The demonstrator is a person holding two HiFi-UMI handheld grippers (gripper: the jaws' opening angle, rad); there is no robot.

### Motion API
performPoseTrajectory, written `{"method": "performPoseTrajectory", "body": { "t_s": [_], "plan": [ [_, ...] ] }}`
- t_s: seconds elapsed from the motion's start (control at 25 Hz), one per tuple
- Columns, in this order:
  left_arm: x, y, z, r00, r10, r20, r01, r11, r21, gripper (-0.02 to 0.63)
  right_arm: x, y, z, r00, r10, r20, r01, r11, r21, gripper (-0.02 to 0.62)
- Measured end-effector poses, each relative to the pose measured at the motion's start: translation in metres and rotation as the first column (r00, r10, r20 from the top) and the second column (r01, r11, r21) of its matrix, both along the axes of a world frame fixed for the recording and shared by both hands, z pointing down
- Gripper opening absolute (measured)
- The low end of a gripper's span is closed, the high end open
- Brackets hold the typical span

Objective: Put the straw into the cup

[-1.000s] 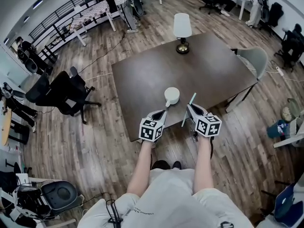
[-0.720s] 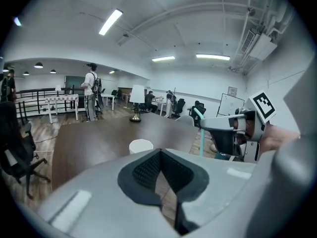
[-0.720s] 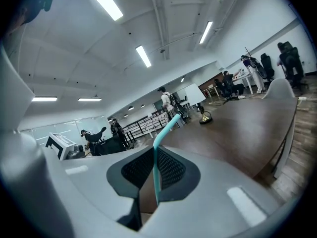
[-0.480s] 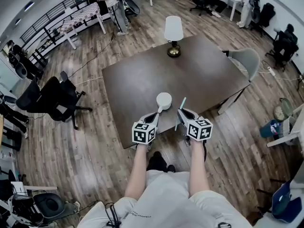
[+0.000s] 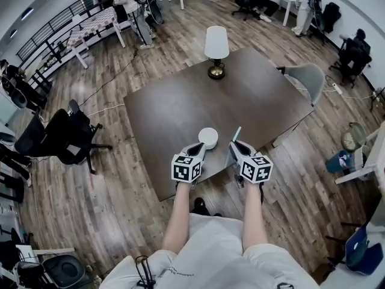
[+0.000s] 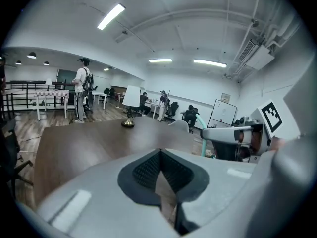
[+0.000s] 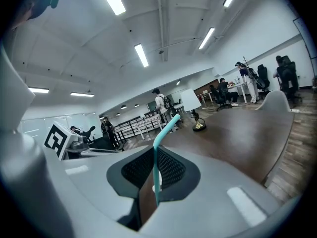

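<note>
1. Head view: a white cup (image 5: pixel 208 137) stands on the dark desk (image 5: pixel 180 101) near its near edge, with a lamp (image 5: pixel 216 50) at the far side. The left tool (image 5: pixel 198 146) points at the cup from just beside it; whether they touch cannot be told. The right tool (image 5: pixel 236 143) is to the cup's right and apart from it, with a teal straw (image 5: pixel 237 133) rising out of its tip.
2. Left tool view: the left tool (image 6: pixel 159 152) has its jaws together at the tips, with only desk (image 6: pixel 89 143) showing through the small gap behind them. The right tool (image 6: pixel 223 135) and its straw (image 6: pixel 200 125) show off to the right.
3. Right tool view: the right tool (image 7: pixel 155 155) is nearly closed and pinches the straw (image 7: pixel 156 172). The straw stands upright between the pads, and its bent top leans right toward the lamp (image 7: pixel 190 103).
</note>
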State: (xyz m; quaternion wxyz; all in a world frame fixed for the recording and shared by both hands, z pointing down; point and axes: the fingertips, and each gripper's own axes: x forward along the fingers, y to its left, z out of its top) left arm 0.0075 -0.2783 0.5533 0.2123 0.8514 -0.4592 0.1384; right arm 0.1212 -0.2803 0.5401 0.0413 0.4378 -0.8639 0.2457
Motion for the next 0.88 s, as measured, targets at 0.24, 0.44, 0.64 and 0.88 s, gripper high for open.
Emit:
{"method": "performPoseTrajectory", "body": {
  "t_s": [0.24, 0.44, 0.64, 0.88],
  "plan": [
    [0.006, -0.027, 0.001, 0.999, 0.019, -0.035, -0.020, 1.000, -0.020, 0.000, 0.007, -0.018, -0.003, 0.999, 0.028, -0.025, -0.028, 1.000, -0.010, 0.049],
    [0.009, -0.043, 0.004, 0.997, 0.071, -0.018, -0.071, 0.997, -0.007, 0.000, 0.008, -0.039, -0.006, 0.997, 0.074, -0.013, -0.074, 0.997, 0.008, 0.049],
    [0.007, -0.048, -0.001, 0.993, 0.118, -0.028, -0.118, 0.993, 0.022, 0.000, -0.001, -0.061, -0.007, 0.995, 0.093, 0.025, -0.093, 0.996, 0.015, 0.048],
    [-0.003, -0.059, 0.001, 0.990, 0.142, 0.023, -0.143, 0.989, 0.030, 0.000, -0.005, -0.086, -0.015, 0.993, 0.113, 0.044, -0.115, 0.992, 0.050, 0.049]
  ]
}}
